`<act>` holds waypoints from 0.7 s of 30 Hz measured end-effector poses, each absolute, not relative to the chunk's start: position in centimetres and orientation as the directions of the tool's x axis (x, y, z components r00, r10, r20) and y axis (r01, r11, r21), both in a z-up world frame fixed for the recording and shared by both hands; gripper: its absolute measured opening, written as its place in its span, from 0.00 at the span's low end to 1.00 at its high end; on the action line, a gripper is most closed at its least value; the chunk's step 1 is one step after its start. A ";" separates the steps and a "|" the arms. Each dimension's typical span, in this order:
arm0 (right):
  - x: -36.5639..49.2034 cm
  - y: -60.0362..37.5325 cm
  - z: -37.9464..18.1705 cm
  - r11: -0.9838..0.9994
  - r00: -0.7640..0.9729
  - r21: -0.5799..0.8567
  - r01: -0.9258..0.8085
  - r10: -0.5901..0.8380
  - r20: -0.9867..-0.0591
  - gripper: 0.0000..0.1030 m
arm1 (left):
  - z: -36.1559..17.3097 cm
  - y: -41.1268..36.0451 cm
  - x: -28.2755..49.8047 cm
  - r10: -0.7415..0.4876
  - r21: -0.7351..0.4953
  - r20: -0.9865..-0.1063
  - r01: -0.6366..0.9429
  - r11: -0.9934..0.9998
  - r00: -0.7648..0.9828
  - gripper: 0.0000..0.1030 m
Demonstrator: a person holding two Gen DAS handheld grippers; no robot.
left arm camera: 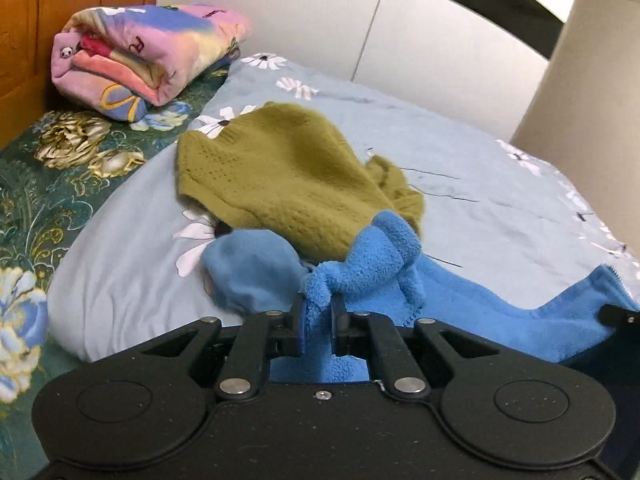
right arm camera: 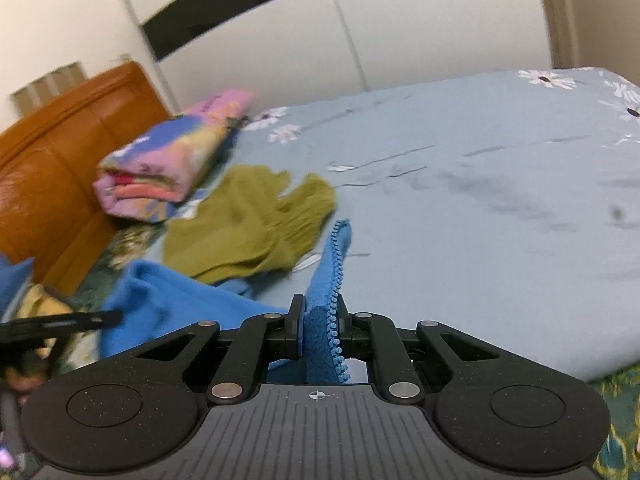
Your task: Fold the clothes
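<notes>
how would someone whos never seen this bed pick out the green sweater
Start at the orange headboard with the folded pink patterned blanket beside it. Just in front of that blanket, on the pale blue flowered sheet, lies the olive-green sweater. It is the only knitted, green piece; the garment next to it is bright blue fleece.

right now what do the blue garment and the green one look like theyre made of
Blue garment: looks like fleece, matte with a nubby pile; a plastic-looking zipper runs along its edge. Green sweater: looks like knit yarn, soft and slightly fuzzy, with visible stitch rows and a ribbed hem. The exact fibre can't be told.
</notes>
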State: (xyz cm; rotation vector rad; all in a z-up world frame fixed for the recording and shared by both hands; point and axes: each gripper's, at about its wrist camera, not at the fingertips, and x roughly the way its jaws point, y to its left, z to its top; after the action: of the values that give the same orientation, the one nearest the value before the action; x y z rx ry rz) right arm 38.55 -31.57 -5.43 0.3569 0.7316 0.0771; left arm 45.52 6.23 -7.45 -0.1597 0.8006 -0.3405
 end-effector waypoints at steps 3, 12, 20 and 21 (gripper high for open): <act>41.0 -31.7 -7.2 0.941 0.710 0.323 0.099 0.161 -0.686 0.14 | -8.3 7.2 46.1 -0.355 -0.303 -0.703 0.192 0.933 0.617 0.20; 31.7 -33.6 -7.6 0.951 0.695 0.259 0.170 0.071 -0.715 0.41 | -8.6 13.4 35.8 -0.255 -0.274 -0.765 0.059 0.960 0.592 0.50; 12.1 -35.2 -15.8 0.749 0.440 0.301 0.590 0.015 -0.898 0.44 | -14.2 22.3 25.6 0.013 -0.084 -0.900 -0.204 0.975 0.436 0.55; 10.2 -35.2 -16.8 0.698 0.421 0.314 0.643 0.021 -0.907 0.44 | -15.0 23.3 24.7 0.017 -0.091 -0.908 -0.237 0.967 0.419 0.57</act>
State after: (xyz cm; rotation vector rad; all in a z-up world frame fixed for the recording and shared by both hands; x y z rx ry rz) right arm 10.19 -35.24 -16.81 0.7200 1.0810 -0.4353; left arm 24.73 23.25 -15.02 -0.2177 1.1296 0.1610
